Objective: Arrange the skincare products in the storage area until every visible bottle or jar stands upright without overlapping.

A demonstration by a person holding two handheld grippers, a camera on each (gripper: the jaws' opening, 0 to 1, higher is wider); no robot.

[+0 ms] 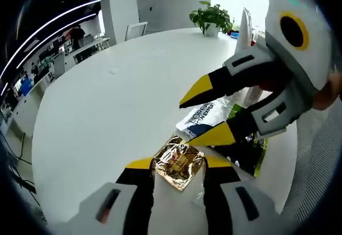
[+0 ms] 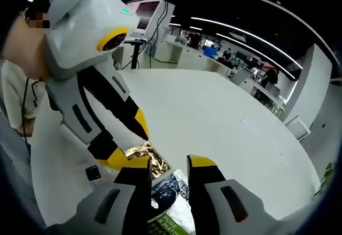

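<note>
Left gripper (image 1: 179, 163): own view, jaws rise from bottom, yellow tips apart, either side of the gold packet; can't tell if tips touch it. In right gripper view it comes in from upper left (image 2: 133, 147), white body, black jaws, yellow tips down at the same packet.

Gold packet (image 1: 179, 163): crinkled shiny foil, lying flat on table near its front edge, between left gripper's tips. In right gripper view (image 2: 145, 156) it sits just beyond right gripper's tips, partly behind left gripper's jaw.

White sachet (image 1: 206, 116): flat, dark print (text partly hidden), just beyond gold packet, touching or overlapping it at one corner. In right gripper view (image 2: 170, 189) it lies between right gripper's jaws.

Green pack (image 1: 247, 152): flat, dark w/ green edge, right of gold packet, under right gripper's lower jaw.

Right gripper (image 1: 206, 120): in left gripper view enters from right, jaws spread wide, tips above the sachet and green pack, holding nothing. Own view (image 2: 168, 165): tips apart, over the sachet.

Table (image 1: 117, 85): round, white, bare across most of its top.

Plant (image 1: 211, 17): green, in white pot, at table's far edge.

Chair (image 1: 135, 30): white, beyond table, left of plant.

Person (image 2: 16, 101): light sleeve at far left of right gripper view.

Background: open office, desks, ceiling light strips.
</note>
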